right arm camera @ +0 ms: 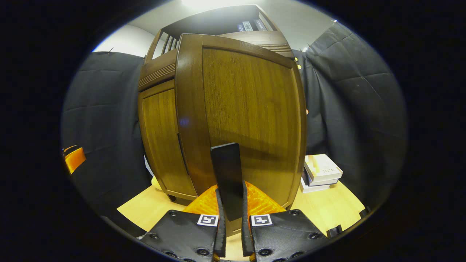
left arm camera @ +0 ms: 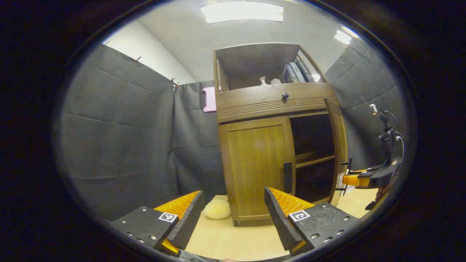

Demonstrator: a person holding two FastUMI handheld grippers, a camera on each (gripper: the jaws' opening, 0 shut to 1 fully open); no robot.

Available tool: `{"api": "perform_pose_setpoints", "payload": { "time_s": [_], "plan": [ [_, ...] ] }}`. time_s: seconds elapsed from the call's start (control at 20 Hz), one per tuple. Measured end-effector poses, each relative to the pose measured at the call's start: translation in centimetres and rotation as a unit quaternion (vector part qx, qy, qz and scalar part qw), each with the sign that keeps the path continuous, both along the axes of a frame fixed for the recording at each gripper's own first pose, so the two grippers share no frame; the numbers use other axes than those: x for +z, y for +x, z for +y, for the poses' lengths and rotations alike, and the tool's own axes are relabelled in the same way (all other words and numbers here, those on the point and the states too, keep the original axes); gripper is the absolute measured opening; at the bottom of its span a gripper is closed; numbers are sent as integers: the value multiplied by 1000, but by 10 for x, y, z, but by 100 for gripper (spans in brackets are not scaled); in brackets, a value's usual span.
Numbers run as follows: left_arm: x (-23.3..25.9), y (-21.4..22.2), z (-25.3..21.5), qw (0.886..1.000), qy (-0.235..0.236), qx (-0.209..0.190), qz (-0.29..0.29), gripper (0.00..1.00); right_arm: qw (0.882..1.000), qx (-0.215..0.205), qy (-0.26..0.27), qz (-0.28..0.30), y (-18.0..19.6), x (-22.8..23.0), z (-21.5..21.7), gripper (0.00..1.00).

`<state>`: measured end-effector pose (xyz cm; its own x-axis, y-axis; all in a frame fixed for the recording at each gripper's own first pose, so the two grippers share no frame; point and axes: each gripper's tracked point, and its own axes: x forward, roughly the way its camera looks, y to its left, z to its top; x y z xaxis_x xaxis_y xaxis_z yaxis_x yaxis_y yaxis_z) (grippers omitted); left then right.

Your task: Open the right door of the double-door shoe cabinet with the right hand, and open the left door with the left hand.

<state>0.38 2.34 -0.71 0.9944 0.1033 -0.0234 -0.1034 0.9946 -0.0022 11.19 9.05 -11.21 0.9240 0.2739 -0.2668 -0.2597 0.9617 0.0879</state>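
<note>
Black cloth walls (left arm camera: 120, 134) are enclosing a staged recording booth, where a wooden shoe cabinet (left arm camera: 255, 163) is standing on a pale tabletop (left arm camera: 225, 240) under ceiling strip lights (left arm camera: 242, 11).

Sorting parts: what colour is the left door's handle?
Black; the handle shows best in the left gripper view.

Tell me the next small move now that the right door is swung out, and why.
Probably advance the left gripper toward the left door's handle. The right door already stands open, its handle pinched by the right gripper, while the left door is closed and the left gripper's fingers are spread, short of the handle.
</note>
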Motion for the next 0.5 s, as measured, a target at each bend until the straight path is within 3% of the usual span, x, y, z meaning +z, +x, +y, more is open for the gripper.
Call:
{"api": "perform_pose_setpoints", "payload": {
  "time_s": [0.5],
  "plan": [
    [0,1,-12,999,-6,-51,-10,96,1000,-23,-13,6,-26,2,-53,18]
  ]
}}
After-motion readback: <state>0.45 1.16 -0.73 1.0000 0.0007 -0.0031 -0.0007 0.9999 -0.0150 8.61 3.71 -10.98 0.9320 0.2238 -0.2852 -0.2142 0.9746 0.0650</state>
